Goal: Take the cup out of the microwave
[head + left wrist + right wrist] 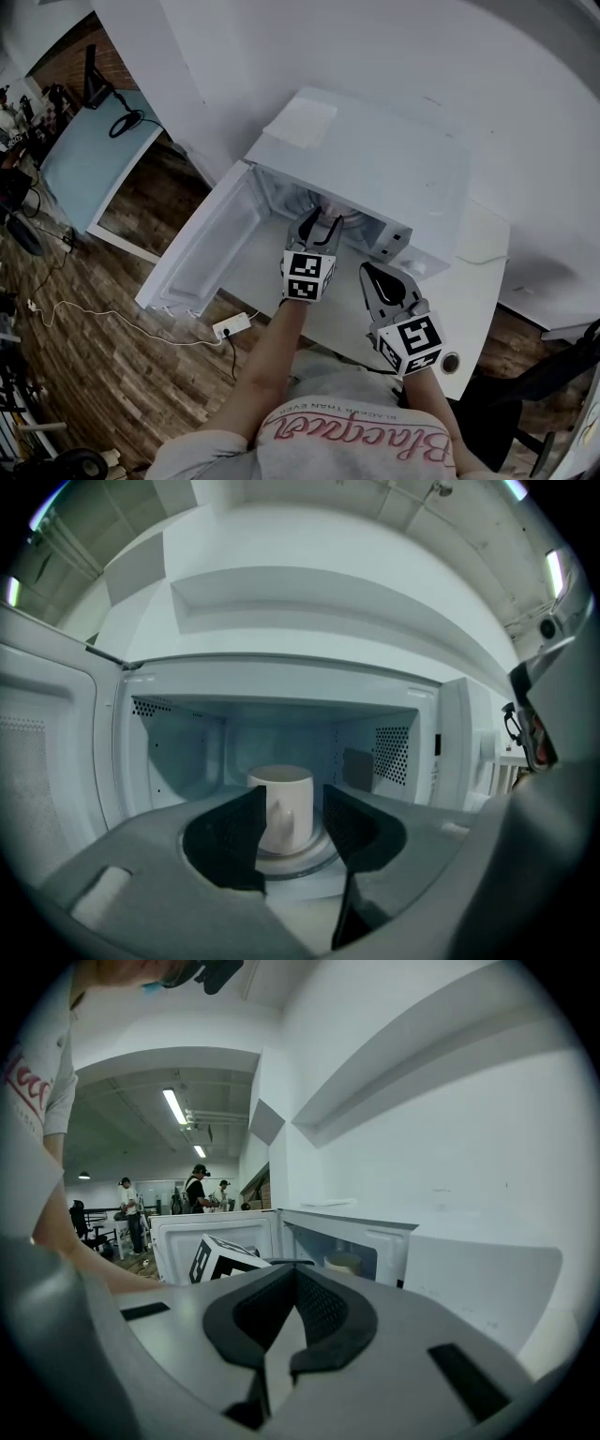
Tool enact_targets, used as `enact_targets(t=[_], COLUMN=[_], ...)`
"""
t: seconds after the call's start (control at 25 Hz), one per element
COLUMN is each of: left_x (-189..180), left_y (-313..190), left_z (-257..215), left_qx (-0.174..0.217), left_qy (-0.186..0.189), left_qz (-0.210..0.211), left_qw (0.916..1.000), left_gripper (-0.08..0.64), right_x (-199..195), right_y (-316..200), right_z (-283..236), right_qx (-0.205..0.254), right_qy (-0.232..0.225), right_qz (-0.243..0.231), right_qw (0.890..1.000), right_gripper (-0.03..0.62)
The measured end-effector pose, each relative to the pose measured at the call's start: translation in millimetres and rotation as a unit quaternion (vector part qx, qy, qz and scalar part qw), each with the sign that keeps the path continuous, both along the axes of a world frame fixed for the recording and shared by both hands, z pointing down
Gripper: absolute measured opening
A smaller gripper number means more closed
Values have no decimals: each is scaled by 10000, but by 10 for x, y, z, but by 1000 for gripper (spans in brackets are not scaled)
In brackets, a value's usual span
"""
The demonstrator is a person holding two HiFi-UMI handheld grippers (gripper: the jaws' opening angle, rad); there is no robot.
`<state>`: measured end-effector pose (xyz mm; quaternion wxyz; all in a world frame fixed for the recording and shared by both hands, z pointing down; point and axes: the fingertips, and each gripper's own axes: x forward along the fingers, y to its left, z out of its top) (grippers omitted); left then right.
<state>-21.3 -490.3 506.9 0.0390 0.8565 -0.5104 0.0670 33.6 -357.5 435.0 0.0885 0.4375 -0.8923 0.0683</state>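
- Standing on a plain white table [478,281], the white box-shaped microwave [375,159] has its white door [202,253] swung wide open to the left.
- On the brown wooden floor [103,328] under the door lies a white power strip [232,326].
- The right gripper [286,1335] hangs over the table before the microwave's right end, with its jaws closed together and nothing in them.
- The left gripper [292,832] is at the mouth of the oven chamber, its jaws wide apart.
- The cream ceramic cup [286,803] stands upright on the round glass turntable [319,855], its handle turned toward the left gripper.
- The cup shows in the gap between the two jaws, and the pads do not press it.
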Motion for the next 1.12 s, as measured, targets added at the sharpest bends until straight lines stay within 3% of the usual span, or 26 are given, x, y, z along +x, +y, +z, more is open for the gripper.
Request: enact_targets(t=[0.4,0.64,1.12], left_x=[-7,19,-31], left_y=[-201,-272,-301], left_z=[156,210,207], left_qx=[-175,-227,-273], left_qy=[-167,-308,-308], left_qz=[-66,-126,-268], left_qw=[9997,9992,9988], left_gripper=[142,66,51], right_x=[103,175,154], right_y=[-132,-204,-186], right_z=[97,115,156], right_qx=[-26,-17,-62], right_qy=[-2,-14,-41], right_qz=[93,196,198], right_qw=[10000,9998,9998], right_gripper=[11,11,11])
